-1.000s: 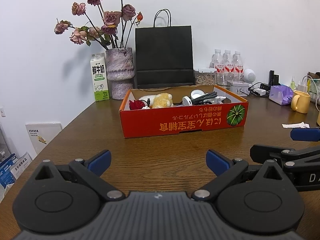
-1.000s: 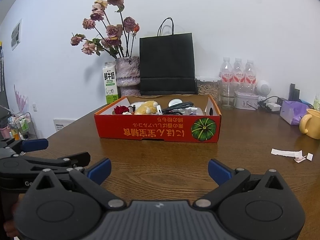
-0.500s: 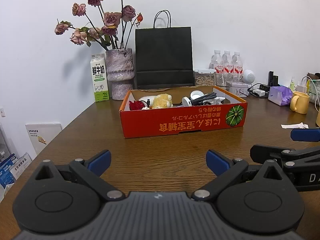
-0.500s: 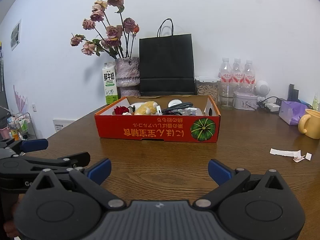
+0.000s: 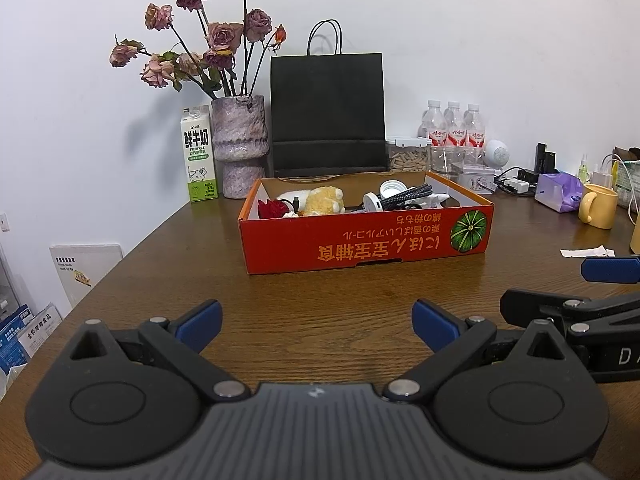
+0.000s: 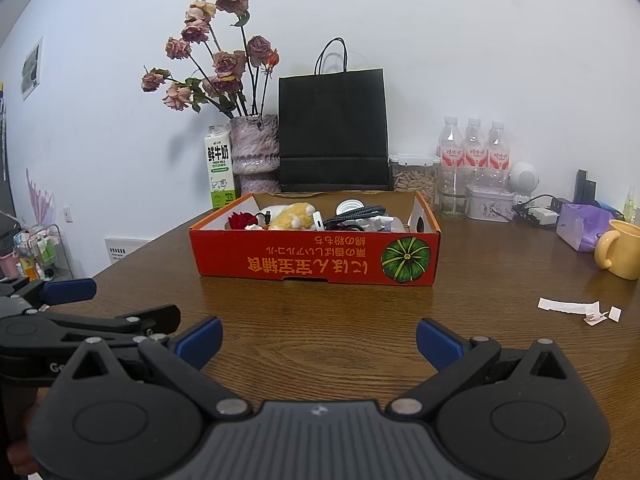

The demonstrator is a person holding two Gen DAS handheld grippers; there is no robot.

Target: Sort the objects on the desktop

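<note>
Above the wooden table point(image 5: 320, 320), the left gripper point(image 5: 316, 326) hangs with jaws wide apart, facing the red cardboard box point(image 5: 364, 240) holding a yellow plush toy point(image 5: 324, 200) and cables point(image 5: 408, 194).

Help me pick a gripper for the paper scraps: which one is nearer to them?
Right. The right gripper hangs open with the paper scraps just off its right side. The left gripper, also open, sits further left, with the right one between it and the scraps.

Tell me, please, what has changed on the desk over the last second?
Nothing visibly changed. Both claws, left and right, remain open and empty above the table, short of the red box, whose contents lie untouched.
</note>
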